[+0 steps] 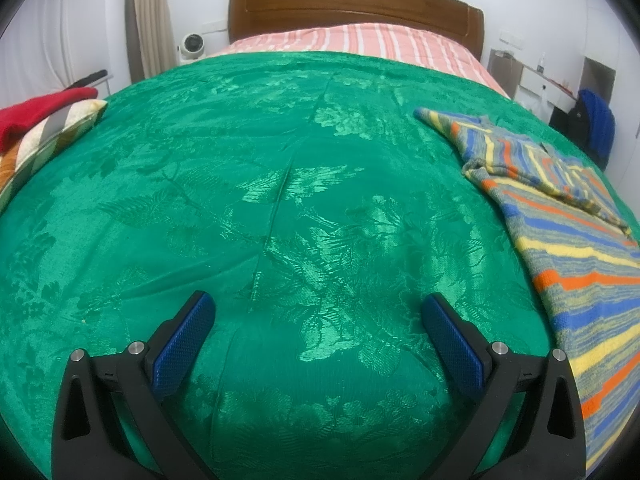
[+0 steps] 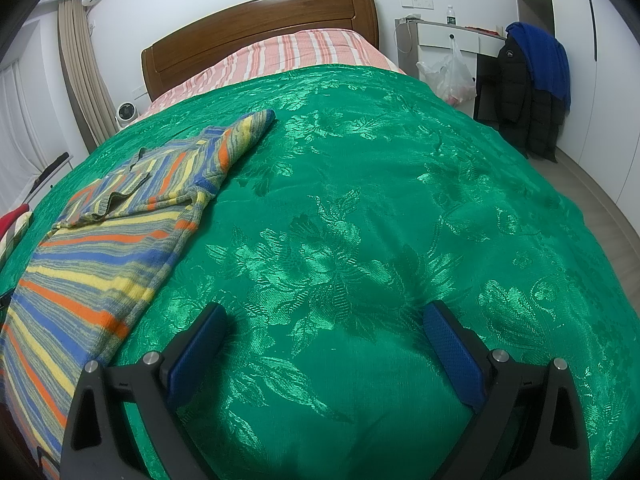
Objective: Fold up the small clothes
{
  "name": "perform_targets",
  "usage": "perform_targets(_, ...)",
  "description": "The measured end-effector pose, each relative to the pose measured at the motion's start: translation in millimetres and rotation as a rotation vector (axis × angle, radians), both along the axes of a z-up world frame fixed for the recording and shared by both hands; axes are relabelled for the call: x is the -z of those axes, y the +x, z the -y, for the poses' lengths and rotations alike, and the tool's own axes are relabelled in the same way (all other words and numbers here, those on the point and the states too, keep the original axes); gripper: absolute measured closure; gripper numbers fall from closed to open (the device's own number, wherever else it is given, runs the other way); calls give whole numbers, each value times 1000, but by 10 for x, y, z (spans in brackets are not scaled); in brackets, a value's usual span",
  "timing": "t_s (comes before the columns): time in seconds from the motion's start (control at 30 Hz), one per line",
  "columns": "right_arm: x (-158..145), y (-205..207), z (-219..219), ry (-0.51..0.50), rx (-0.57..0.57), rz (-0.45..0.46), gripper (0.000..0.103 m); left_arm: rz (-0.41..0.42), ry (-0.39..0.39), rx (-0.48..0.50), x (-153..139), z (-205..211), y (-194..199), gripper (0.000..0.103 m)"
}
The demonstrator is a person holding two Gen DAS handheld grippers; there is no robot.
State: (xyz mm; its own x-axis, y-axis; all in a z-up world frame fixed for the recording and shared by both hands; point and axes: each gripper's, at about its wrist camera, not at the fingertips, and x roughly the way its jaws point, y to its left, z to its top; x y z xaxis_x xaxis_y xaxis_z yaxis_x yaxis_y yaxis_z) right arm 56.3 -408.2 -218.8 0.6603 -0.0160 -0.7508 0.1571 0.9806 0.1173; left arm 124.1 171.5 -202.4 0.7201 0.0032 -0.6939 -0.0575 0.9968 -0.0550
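Observation:
A striped knit sweater (image 1: 576, 240) in blue, yellow, orange and grey lies on the green bedspread (image 1: 280, 200), with a sleeve folded across its body. It sits at the right of the left wrist view and at the left of the right wrist view (image 2: 112, 240). My left gripper (image 1: 318, 308) is open and empty over bare bedspread, left of the sweater. My right gripper (image 2: 324, 320) is open and empty over bare bedspread (image 2: 380, 220), right of the sweater.
A red garment on a patterned pillow (image 1: 36, 128) lies at the bed's left edge. A wooden headboard (image 1: 352, 8) and striped pink sheet (image 1: 352, 44) are at the far end. A chair with dark jackets (image 2: 532, 84) and a white desk (image 2: 452, 36) stand right of the bed.

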Motion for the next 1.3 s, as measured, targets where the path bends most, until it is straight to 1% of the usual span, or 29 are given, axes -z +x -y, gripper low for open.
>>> perform_targets(0.2,-13,23,-3,-13,-2,-22,4,-3,-11,8,-44,-17,-11,0)
perform_targets(0.27,-45,76,-13,-17,-10,-66,4,-58,-22,11,-129,-22,-32,1)
perform_targets(0.3,-84,109,-16,-17,-15,-108,4,-94,-51,24,-187,-24,-67,1)
perform_targets(0.33,-128,126,-30,-15,-24,-149,4,-118,-103,62,-269,-19,-143,1)
perform_targets(0.37,-238,105,-59,7,-54,-194,4,-131,-169,127,-364,3,-263,1)
perform_targets(0.4,-347,33,-104,32,-89,-203,5,-138,-199,179,-427,41,-368,1)
perform_targets(0.43,-496,-87,-184,58,-142,-196,5,-149,-204,225,-466,101,-475,1)
perform_targets(0.5,-694,-323,-365,100,-236,-201,4,-221,-137,301,-439,315,-689,1)
perform_targets(0.53,-742,-430,-450,126,-271,-217,4,-271,-92,335,-383,443,-778,2)
perform_targets(0.57,-770,-592,-577,171,-314,-247,4,-308,-64,359,-329,538,-846,5)
perform_targets(0.63,-733,-837,-766,238,-366,-302,5,-389,-19,417,-207,748,-988,22)
perform_targets(0.67,-690,-957,-854,257,-385,-330,6,-409,8,432,-169,844,-1049,22)
perform_targets(0.7,-638,-1061,-939,267,-400,-356,11,-404,27,437,-154,900,-1088,22)
perform_targets(0.73,-563,-1157,-1001,269,-406,-381,14,-399,36,442,-156,941,-1100,24)
perform_targets(0.77,-509,-1212,-1020,265,-401,-395,20,-403,31,446,-159,972,-1096,28)
perform_targets(0.8,-436,-1238,-1026,252,-385,-408,25,-410,23,442,-164,982,-1091,36)
perform_targets(0.87,-299,-1218,-997,256,-346,-433,30,-428,-2,427,-189,979,-1086,49)
perform_targets(0.9,-239,-1218,-1004,263,-335,-446,34,-448,-12,424,-192,979,-1104,64)
perform_targets(0.93,-210,-1213,-1009,265,-329,-453,38,-471,-19,425,-181,969,-1111,81)
perform_targets(0.97,-179,-1192,-1035,261,-341,-466,56,-499,-30,425,-153,955,-1130,92)
perform_targets(1.0,-171,-1184,-1056,254,-358,-479,96,-523,-55,424,-136,933,-1134,98)
perform_targets(1.03,-172,-1172,-1055,258,-364,-486,98,-527,-77,413,-144,901,-1138,99)
perform_targets(1.1,-213,-1160,-984,331,-356,-495,98,-531,-131,404,-223,846,-1137,100)
perform_targets(1.17,-357,-1150,-874,398,-341,-472,98,-520,-209,411,-373,779,-1128,100)
perform_targets(1.23,-529,-1121,-750,477,-321,-427,98,-500,-298,423,-558,703,-1067,100)
perform_targets(1.3,-724,-1028,-648,542,-309,-361,98,-467,-387,418,-723,626,-895,100)
